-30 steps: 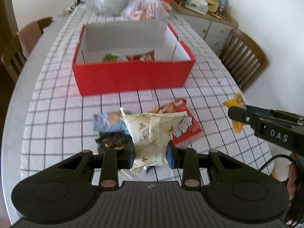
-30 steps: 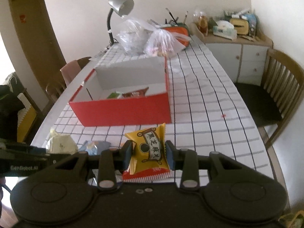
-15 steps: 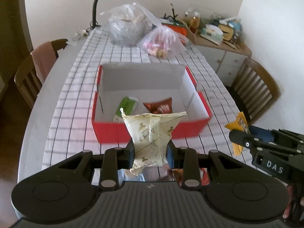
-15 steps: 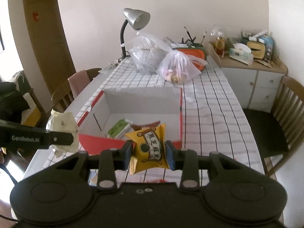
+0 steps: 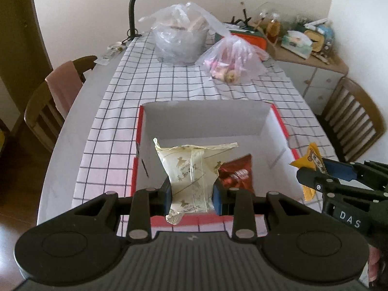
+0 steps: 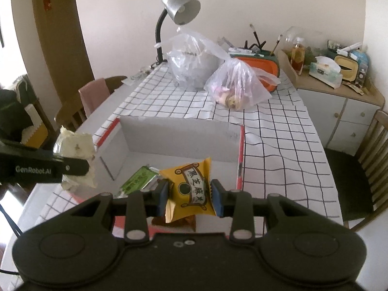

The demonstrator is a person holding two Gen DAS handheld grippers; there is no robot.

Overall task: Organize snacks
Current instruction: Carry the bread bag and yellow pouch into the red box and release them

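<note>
A grid-patterned cloth (image 5: 184,89) covers the table (image 5: 72,111). On it sit the red box (image 5: 278,118), two clear plastic bags (image 5: 181,41) side by side, and an orange container (image 6: 264,65) behind them. A desk lamp (image 6: 179,9) stands at the far end.

We count four snack packets: one cream (image 5: 191,169), one yellow (image 6: 191,189), one dark red (image 5: 236,173), one green (image 6: 138,179). We see one red box (image 5: 281,126), two plastic bags (image 5: 179,38), one lamp (image 6: 180,7), two grippers (image 5: 191,195).
</note>
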